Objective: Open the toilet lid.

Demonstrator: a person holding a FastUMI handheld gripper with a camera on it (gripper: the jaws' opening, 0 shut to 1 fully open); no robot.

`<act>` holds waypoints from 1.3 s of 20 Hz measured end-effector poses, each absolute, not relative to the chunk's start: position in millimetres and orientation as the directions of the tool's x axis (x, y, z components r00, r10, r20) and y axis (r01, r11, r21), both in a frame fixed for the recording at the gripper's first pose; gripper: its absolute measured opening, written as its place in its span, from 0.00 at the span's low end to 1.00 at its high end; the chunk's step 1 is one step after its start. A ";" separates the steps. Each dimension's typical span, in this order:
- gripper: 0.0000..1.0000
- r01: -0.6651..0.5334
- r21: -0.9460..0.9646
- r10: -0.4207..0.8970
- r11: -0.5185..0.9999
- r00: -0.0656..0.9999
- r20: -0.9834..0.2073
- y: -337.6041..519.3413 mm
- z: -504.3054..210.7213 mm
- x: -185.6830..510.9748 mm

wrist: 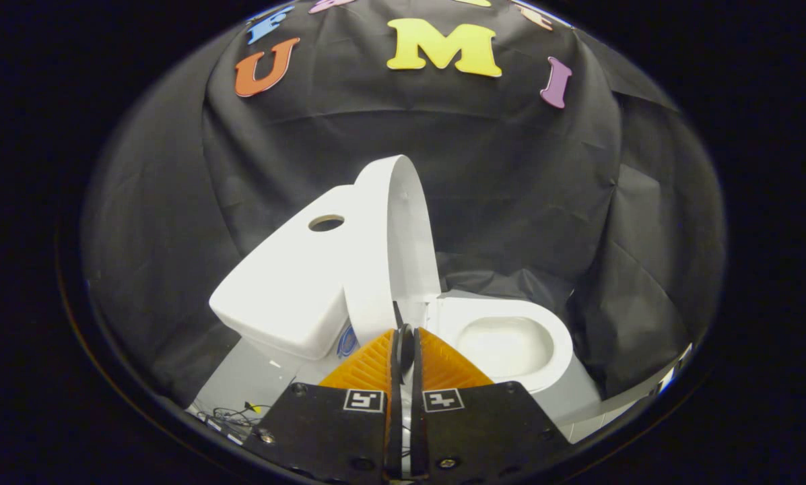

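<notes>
The lid [396,242] is seen raised upright against the tank [288,283], just ahead of the gripper [403,347], whose fingers are nearly closed, perhaps pinching its lower edge.

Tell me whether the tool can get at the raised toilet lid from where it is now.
Probably yes. The tool has its fingers nearly closed, tips right at the lower edge of the upright toilet lid, with nothing between them. The tank sits behind the lid, the open bowl off to the side.
</notes>
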State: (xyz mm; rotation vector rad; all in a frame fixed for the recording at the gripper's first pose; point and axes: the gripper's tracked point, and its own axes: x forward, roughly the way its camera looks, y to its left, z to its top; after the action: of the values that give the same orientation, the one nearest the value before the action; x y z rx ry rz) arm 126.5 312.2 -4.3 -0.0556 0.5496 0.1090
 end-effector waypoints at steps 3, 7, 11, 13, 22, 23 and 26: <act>0.08 -0.130 -0.051 0.084 0.990 0.847 -0.526 313.2 -5.1 127.4; 0.10 -0.156 -0.037 0.113 0.987 0.838 -0.535 313.2 -5.5 126.6; 0.48 -0.214 0.029 0.206 0.976 0.882 -0.425 298.0 23.5 129.0; 0.70 -0.197 0.065 0.208 0.978 0.920 -0.334 273.1 52.2 125.5; 0.88 -0.120 0.050 0.123 0.992 0.990 -0.068 122.9 113.4 79.6; 0.88 -0.099 0.040 0.101 0.994 0.994 -0.052 105.8 113.8 73.6; 0.89 -0.048 0.016 0.048 0.999 0.999 0.001 58.3 114.1 54.2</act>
State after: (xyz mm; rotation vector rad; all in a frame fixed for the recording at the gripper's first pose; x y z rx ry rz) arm 54.2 58.3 114.1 0.0156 -0.0008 0.0480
